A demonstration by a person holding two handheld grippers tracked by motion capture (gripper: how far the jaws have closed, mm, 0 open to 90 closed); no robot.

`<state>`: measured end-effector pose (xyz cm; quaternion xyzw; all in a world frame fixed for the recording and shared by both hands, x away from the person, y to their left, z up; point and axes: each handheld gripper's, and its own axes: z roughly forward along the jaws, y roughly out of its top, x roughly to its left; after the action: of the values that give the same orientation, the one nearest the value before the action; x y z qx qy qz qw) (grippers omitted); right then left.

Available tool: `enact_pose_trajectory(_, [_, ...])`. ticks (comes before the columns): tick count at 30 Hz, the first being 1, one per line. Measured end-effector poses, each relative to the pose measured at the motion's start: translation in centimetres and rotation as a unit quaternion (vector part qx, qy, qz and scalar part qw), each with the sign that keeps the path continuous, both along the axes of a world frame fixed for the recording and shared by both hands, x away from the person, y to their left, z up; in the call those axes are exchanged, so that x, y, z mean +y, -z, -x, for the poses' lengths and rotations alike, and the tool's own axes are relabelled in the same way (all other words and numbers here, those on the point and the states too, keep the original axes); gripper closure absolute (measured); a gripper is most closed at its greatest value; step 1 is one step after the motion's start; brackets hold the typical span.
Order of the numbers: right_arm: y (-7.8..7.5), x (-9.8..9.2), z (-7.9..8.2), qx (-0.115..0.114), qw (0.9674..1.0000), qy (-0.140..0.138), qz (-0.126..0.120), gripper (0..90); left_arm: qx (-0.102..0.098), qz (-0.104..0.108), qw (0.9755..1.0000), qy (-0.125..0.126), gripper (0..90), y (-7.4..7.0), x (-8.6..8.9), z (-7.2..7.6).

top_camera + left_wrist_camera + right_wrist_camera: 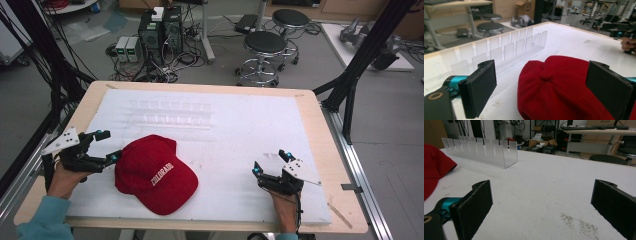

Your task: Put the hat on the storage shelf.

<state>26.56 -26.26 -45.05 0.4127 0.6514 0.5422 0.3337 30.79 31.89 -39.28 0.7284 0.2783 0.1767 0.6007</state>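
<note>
Nearest the person, the left hand-held gripper (106, 145) sits at the left edge of the white surface (250, 130), its jaws spread wide and empty. One jaw tip is just beside the crown of the red cap (152, 172). In the left gripper view the cap (564, 85) lies between the two black pads, with the top button roughly centred and neither pad touching the fabric.

The cap rests on the near left part of the surface, crown up, its brim pointing toward the person and the white lettering facing the near edge. It looks light and soft. The cloth crown will likely cave and fold under a pinch, so a grip there would gather loose fabric rather than give firm control. The brim seems the stiffer part and the better place to clamp, flat between the pads. Pinching a seam near the button should also hold, though the rest would sag. Nothing about it looks fragile or slippery.

Over on the right, the right hand-held gripper (272, 162) rests well apart from the cap, jaws likewise open with nothing between them but bare surface.

Farther back stands a clear slotted acrylic rack (170, 114), empty, well apart from both grippers.
</note>
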Motion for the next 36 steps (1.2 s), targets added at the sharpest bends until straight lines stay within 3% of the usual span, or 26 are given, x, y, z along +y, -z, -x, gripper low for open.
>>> enact_pose_trajectory(5, [0.0, 0.0, 0.0, 0.000, 1.0000, 0.001, 0.001, 2.6, 0.027, -0.015, 0.9988, 0.037, 8.5, -0.2, -0.8, -0.3])
enact_pose_trajectory(9, [0.0, 0.0, 0.0, 0.000, 1.0000, 0.002, 0.001, 2.5, 0.053, -0.049, 0.9960, 0.052, 8.3, 0.4, -1.2, -0.6])
enact_pose_trajectory(13, [0.0, 0.0, 0.0, 0.001, 1.0000, 0.003, 0.001, 2.6, 0.072, -0.055, 0.9939, 0.063, 8.4, 1.1, -0.8, -1.6])
enact_pose_trajectory(16, [0.0, 0.0, 0.0, 0.000, 1.0000, 0.004, 0.003, 2.6, 0.101, -0.049, 0.9912, 0.069, 8.4, 1.7, -0.3, -2.3])
enact_pose_trajectory(19, [0.0, 0.0, 0.0, 0.000, 1.0000, 0.004, 0.002, 2.5, 0.109, -0.055, 0.9892, 0.080, 8.4, 1.9, -0.8, -2.3])
enact_pose_trajectory(29, [0.0, 0.0, 0.0, 0.000, 1.0000, 0.003, 0.003, 2.5, 0.129, -0.074, 0.9866, 0.067, 8.4, 2.6, -1.7, -2.2])
enact_pose_trajectory(36, [0.0, 0.1, 0.0, 0.002, 1.0000, 0.004, 0.006, 2.6, 0.153, -0.088, 0.9828, 0.055, 21.3, 3.6, -2.2, -2.2])
